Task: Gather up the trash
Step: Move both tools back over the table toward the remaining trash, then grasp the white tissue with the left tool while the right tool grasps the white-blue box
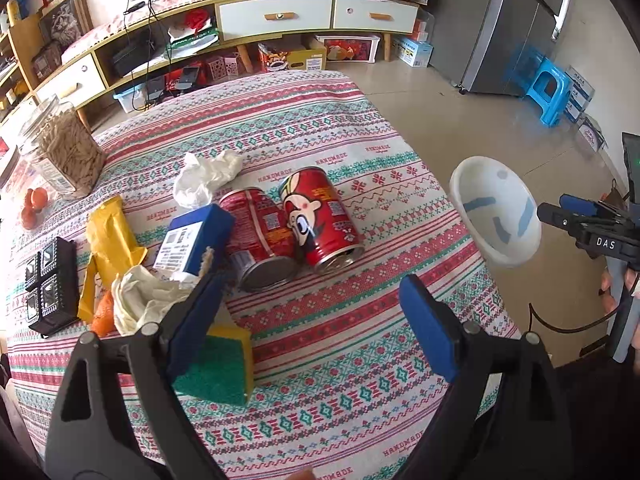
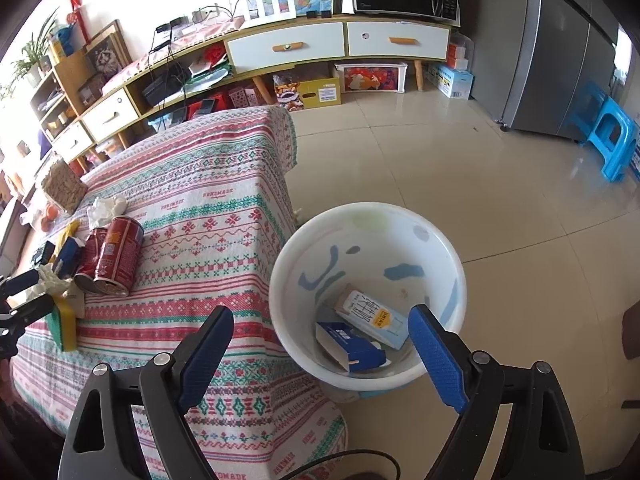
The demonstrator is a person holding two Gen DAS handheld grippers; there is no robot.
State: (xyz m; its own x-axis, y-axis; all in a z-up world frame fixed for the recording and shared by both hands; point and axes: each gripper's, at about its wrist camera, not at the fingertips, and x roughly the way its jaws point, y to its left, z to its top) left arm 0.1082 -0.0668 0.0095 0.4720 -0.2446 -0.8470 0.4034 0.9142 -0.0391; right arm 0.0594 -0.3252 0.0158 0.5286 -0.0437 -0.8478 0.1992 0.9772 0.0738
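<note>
Two red cans (image 1: 320,220) (image 1: 256,236) lie side by side on the patterned tablecloth (image 1: 340,340), also in the right wrist view (image 2: 116,256). A blue box (image 1: 200,240), a yellow wrapper (image 1: 108,240) and two crumpled tissues (image 1: 208,178) (image 1: 140,300) lie left of them. My left gripper (image 1: 316,320) is open and empty above the table, just in front of the cans. My right gripper (image 2: 320,356) is open and empty above the white bin (image 2: 368,296) on the floor. Two cartons (image 2: 372,316) (image 2: 348,344) lie in the bin.
A green-yellow sponge (image 1: 220,368) lies by my left finger. A black box (image 1: 48,284), oranges (image 1: 34,204) and a jar of sticks (image 1: 64,152) stand at the table's left. A sideboard, fridge (image 2: 560,48) and blue stool (image 2: 612,144) are behind.
</note>
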